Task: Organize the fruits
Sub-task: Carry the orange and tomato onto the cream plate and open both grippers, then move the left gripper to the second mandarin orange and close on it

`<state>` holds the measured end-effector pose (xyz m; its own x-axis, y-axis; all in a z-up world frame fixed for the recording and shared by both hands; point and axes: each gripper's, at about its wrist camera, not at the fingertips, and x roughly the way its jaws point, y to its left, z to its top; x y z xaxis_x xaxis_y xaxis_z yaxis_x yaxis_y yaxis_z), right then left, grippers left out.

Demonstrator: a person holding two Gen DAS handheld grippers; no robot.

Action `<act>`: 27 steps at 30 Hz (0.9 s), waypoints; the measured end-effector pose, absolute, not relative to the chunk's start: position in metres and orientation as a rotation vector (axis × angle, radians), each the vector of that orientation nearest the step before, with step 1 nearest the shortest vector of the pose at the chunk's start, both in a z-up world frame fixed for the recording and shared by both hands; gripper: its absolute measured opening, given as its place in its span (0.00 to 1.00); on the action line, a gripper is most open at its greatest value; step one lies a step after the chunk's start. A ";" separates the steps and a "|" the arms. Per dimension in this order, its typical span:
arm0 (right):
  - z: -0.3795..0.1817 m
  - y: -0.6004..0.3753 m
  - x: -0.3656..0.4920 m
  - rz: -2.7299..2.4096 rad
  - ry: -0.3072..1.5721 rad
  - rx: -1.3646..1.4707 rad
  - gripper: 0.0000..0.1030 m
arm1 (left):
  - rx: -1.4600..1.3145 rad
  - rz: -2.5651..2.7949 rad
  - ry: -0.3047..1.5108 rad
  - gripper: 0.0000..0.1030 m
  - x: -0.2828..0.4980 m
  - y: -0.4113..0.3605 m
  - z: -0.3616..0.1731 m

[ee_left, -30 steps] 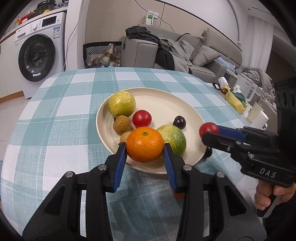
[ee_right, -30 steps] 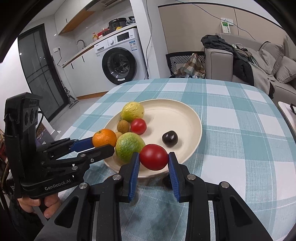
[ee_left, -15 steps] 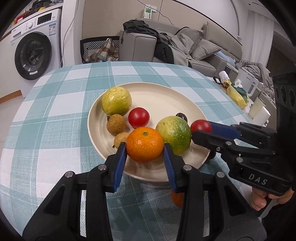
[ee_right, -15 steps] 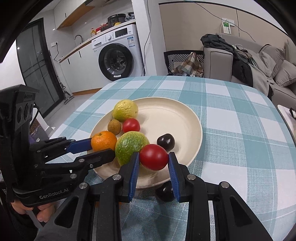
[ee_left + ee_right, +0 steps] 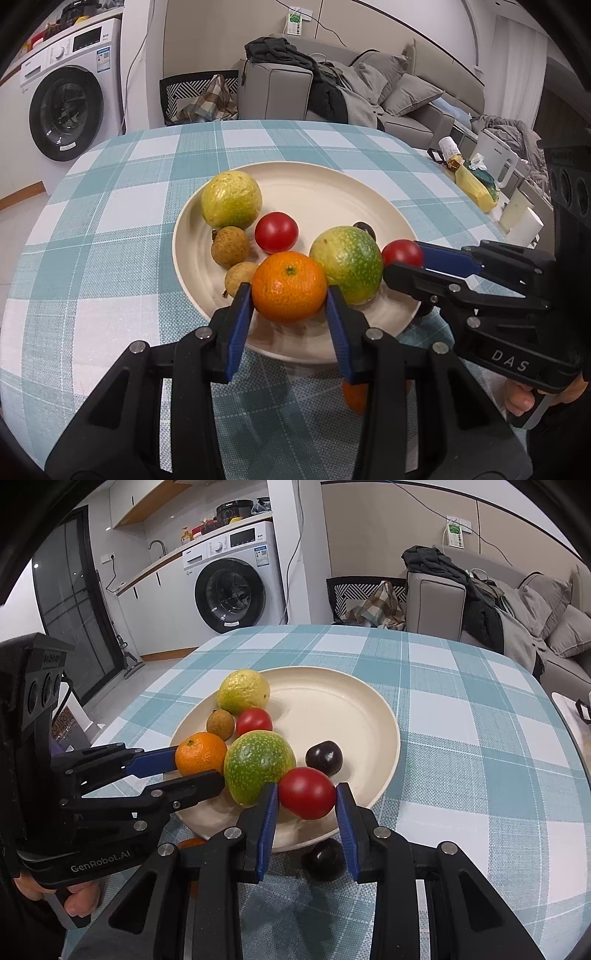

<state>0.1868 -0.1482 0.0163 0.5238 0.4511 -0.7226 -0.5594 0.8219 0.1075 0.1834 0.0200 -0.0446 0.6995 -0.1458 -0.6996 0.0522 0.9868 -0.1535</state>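
A cream plate (image 5: 325,192) (image 5: 354,709) sits on the checked table. My left gripper (image 5: 290,301) (image 5: 192,766) is shut on an orange mandarin (image 5: 290,286) (image 5: 201,753) over the plate's near edge. My right gripper (image 5: 306,805) (image 5: 406,260) is shut on a red tomato (image 5: 306,792) (image 5: 402,252) beside it. On the plate lie a green-yellow fruit (image 5: 347,264) (image 5: 258,766), a yellowish fruit (image 5: 231,199) (image 5: 243,691), a second tomato (image 5: 276,232) (image 5: 254,720), two brown longans (image 5: 230,246), (image 5: 240,277) and a dark plum (image 5: 324,757).
Another dark plum (image 5: 325,858) and an orange fruit (image 5: 354,397) lie on the cloth just below the plate's near rim. A washing machine (image 5: 229,579), a chair and a sofa (image 5: 332,88) stand beyond the table. Small items (image 5: 476,177) crowd a side surface at right.
Both grippers have carried their fruit forward over the plate's near edge, so the plate and its fruits now look closer. The grips are unchanged.
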 end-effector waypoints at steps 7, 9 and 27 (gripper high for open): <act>0.018 -0.151 0.183 0.613 0.815 -0.151 0.31 | -0.114 -0.100 0.785 0.36 0.182 0.019 -0.044; 0.018 -0.152 0.183 0.614 0.814 -0.149 0.32 | -0.113 -0.099 0.785 0.36 0.182 0.019 -0.044; 0.039 -0.179 0.158 0.601 0.767 -0.132 0.90 | -0.116 -0.085 0.748 0.87 0.143 0.016 -0.024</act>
